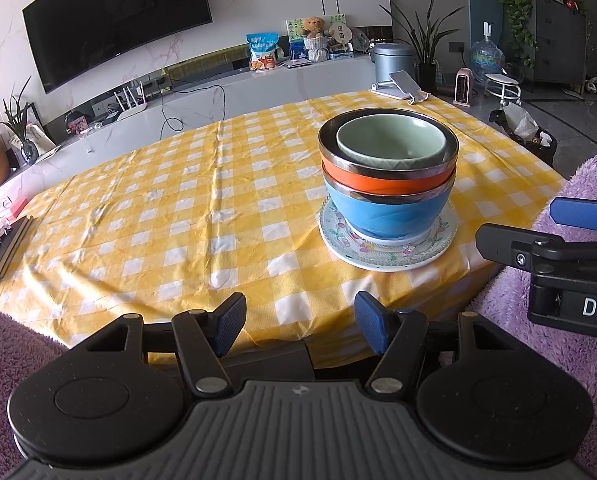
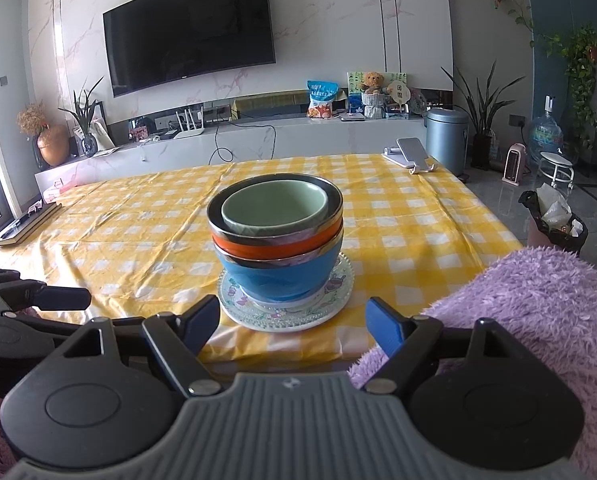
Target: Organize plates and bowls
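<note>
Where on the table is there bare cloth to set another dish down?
Most of the cloth is bare: the wide stretch between the bowl stack and the book at the left edge, plus the strip behind the stack up to the phone stand. It is tight only at the near right corner, where the plate sits close to the edge.

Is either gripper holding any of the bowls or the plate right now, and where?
Nothing is held. The left gripper and right gripper both stand open short of the stacked bowls on the plate.
</note>
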`<state>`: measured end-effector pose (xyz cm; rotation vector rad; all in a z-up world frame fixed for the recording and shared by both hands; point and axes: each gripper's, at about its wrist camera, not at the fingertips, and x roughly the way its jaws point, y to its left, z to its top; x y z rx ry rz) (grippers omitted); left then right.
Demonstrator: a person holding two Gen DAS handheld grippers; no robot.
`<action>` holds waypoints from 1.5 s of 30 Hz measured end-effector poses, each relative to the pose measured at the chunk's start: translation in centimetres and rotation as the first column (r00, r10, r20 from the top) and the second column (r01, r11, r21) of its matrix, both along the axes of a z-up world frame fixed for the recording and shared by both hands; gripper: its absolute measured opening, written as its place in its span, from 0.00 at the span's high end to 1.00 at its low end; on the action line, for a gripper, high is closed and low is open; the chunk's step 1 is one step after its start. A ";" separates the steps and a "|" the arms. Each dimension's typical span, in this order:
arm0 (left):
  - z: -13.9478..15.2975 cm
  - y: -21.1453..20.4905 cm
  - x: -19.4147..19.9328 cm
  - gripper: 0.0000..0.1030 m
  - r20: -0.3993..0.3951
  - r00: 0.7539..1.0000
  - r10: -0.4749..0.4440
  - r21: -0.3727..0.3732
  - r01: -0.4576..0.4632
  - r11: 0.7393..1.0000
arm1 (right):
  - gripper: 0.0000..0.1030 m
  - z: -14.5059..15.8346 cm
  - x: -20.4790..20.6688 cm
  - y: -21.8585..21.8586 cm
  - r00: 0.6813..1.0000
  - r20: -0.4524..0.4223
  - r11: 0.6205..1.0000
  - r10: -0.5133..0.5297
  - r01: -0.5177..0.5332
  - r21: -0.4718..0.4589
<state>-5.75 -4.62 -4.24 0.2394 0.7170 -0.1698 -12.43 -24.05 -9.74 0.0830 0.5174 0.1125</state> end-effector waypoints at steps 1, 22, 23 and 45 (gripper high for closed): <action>0.0 0.0 0.0 0.29 0.000 1.000 0.000 0.001 0.000 1.000 | 0.23 0.0 0.0 0.0 1.000 0.000 1.000 0.000 0.000 0.000; 0.0 -0.1 -0.1 0.29 -0.005 1.000 0.002 0.004 -0.002 1.000 | 0.23 -0.1 0.0 0.0 1.000 0.000 1.000 0.010 -0.010 0.003; 0.0 -0.1 -0.1 0.29 -0.006 1.000 0.002 0.004 -0.002 1.000 | 0.23 -0.1 0.1 0.1 1.000 -0.001 1.000 0.010 -0.010 0.002; 0.1 0.0 -0.2 0.29 -0.004 1.000 -0.001 0.007 0.001 1.000 | 0.23 -0.1 0.1 0.1 1.000 -0.002 1.000 0.011 -0.011 0.000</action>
